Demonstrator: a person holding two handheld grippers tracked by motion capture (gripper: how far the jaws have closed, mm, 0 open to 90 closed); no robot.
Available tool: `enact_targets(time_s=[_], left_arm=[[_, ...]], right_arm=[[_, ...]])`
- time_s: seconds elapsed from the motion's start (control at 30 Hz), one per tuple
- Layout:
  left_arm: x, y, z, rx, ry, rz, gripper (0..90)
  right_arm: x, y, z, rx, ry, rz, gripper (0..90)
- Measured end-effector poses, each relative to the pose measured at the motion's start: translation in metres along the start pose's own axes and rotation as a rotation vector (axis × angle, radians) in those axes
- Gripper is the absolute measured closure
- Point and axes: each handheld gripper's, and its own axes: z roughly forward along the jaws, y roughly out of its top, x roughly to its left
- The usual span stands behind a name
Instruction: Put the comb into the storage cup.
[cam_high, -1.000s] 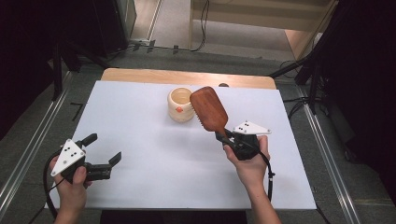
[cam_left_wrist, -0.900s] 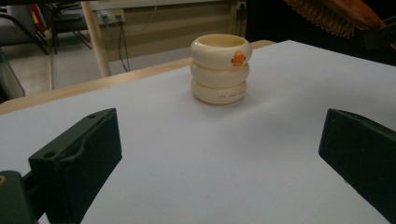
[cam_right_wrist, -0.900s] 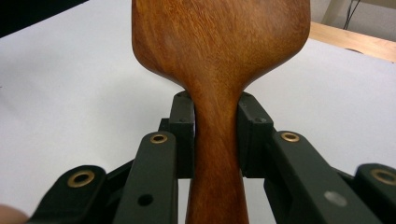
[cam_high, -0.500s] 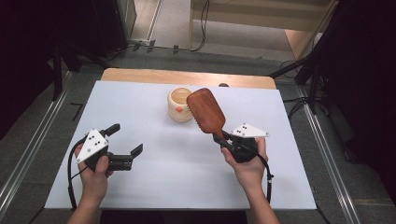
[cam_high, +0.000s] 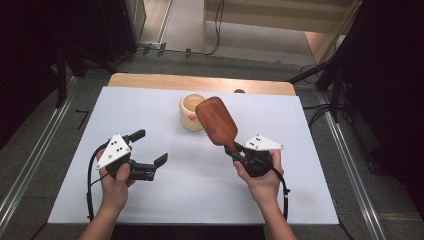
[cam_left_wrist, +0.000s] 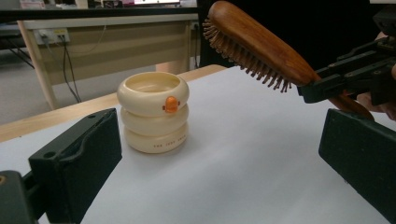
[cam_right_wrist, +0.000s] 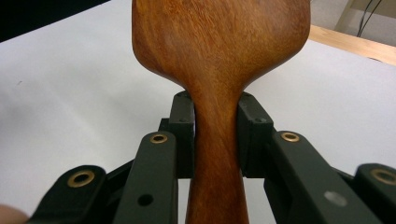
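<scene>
My right gripper (cam_high: 235, 149) is shut on the handle of a brown wooden hairbrush (cam_high: 216, 120), held off the table with the head slanting up toward the far left and the bristles facing down. The right gripper view shows both pads (cam_right_wrist: 183, 135) clamped on the narrow handle of the hairbrush (cam_right_wrist: 219, 70). A cream ringed cup (cam_high: 191, 111) with an orange mark stands at the table's far middle, just left of the brush head. My left gripper (cam_high: 148, 146) hovers open at the near left, pointing toward the cup (cam_left_wrist: 153, 112) and the brush (cam_left_wrist: 257, 46).
The white table top (cam_high: 200, 195) ends at a wooden strip (cam_high: 150, 80) along the far edge. Metal rails run down both sides of the table. Cables trail from both grippers toward the near edge.
My left gripper has moved right and farther in from the near left corner. The right gripper with the brush has shifted slightly left, toward the cup.
</scene>
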Motion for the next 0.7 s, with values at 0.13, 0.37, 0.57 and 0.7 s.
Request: enact_targets(time_s=[0.13, 0.37, 0.57, 0.7], left_arm=[[-0.001, -0.001, 0.0, -0.006, -0.02, -0.022, 0.0], [-0.002, -0.002, 0.0, -0.015, -0.034, -0.033, 0.0], [-0.003, -0.001, 0.002, -0.024, -0.054, -0.052, 0.0], [-0.003, -0.001, 0.003, -0.03, -0.054, -0.061, 0.0]], right_arm=[[0.004, -0.002, 0.001, -0.004, 0.008, -0.005, 70.0], [0.012, -0.004, 0.003, -0.006, 0.023, -0.017, 70.0], [0.019, -0.006, 0.005, -0.012, 0.04, -0.018, 70.0], [0.024, -0.007, 0.007, -0.022, 0.057, -0.029, 70.0]])
